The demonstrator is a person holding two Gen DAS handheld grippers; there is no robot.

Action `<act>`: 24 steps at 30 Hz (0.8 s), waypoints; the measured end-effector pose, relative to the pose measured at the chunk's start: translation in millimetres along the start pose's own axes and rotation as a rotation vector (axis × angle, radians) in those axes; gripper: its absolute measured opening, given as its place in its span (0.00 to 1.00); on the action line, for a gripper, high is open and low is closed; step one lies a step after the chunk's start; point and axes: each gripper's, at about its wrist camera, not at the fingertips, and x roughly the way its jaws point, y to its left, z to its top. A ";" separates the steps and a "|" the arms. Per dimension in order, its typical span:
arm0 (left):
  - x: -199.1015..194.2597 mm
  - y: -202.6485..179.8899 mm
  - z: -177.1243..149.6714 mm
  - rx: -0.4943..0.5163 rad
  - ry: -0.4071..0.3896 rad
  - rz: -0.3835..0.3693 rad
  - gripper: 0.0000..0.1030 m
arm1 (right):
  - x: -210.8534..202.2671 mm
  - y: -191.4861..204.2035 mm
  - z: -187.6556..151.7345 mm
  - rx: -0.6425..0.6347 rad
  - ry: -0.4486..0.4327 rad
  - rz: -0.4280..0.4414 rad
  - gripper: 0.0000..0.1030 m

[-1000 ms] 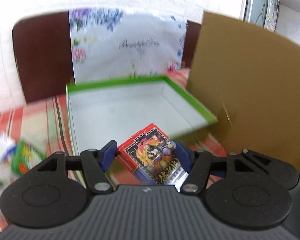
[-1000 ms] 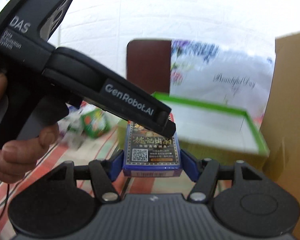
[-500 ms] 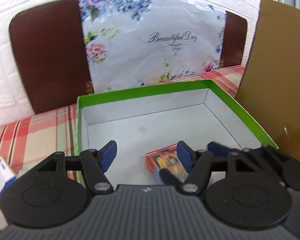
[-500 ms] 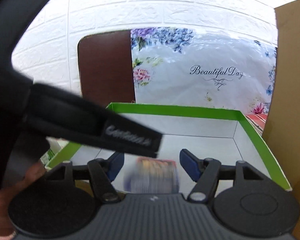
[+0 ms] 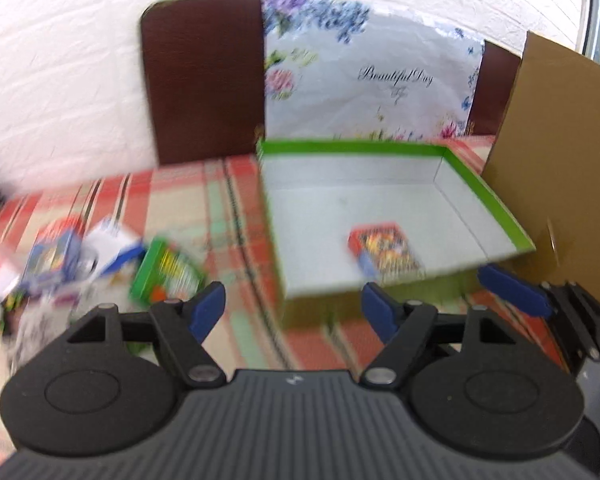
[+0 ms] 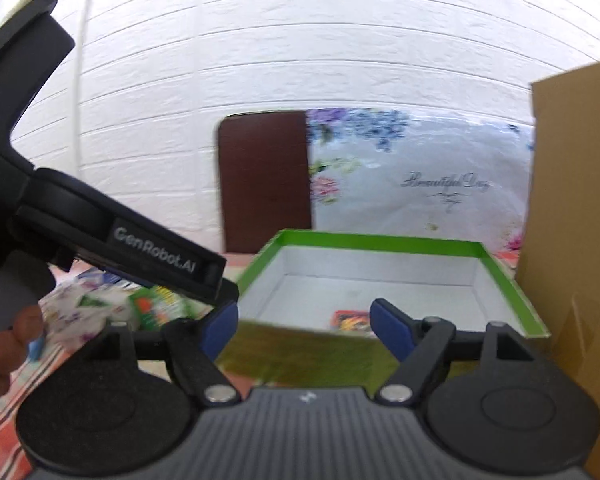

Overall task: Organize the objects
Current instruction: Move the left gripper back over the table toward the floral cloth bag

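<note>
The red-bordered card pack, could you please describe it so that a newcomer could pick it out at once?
Find the green-rimmed open box on the plaid tablecloth, beside the cardboard sheet. The red-bordered card pack lies flat on its pale floor, the only thing inside it; the other packs sit outside, on the cloth.

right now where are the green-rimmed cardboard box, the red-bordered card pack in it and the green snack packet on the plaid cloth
green-rimmed cardboard box (image 5: 352,147): left wrist view, far rim
red-bordered card pack (image 5: 384,246): left wrist view, printed top face
green snack packet (image 5: 168,274): left wrist view, middle of front

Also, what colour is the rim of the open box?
Bright green, on the open box; it shows best in the right wrist view.
</note>
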 end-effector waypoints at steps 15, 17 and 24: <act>-30.6 107.3 -86.6 -0.246 0.181 0.215 0.74 | 31.4 96.9 -29.0 -0.151 0.203 0.258 0.77; -33.6 123.9 -92.8 -0.282 0.206 0.259 0.73 | 36.7 105.9 -30.1 -0.155 0.217 0.282 0.77; -41.3 172.6 -107.7 -0.386 0.251 0.356 0.73 | 69.7 137.9 -30.2 -0.184 0.279 0.383 0.77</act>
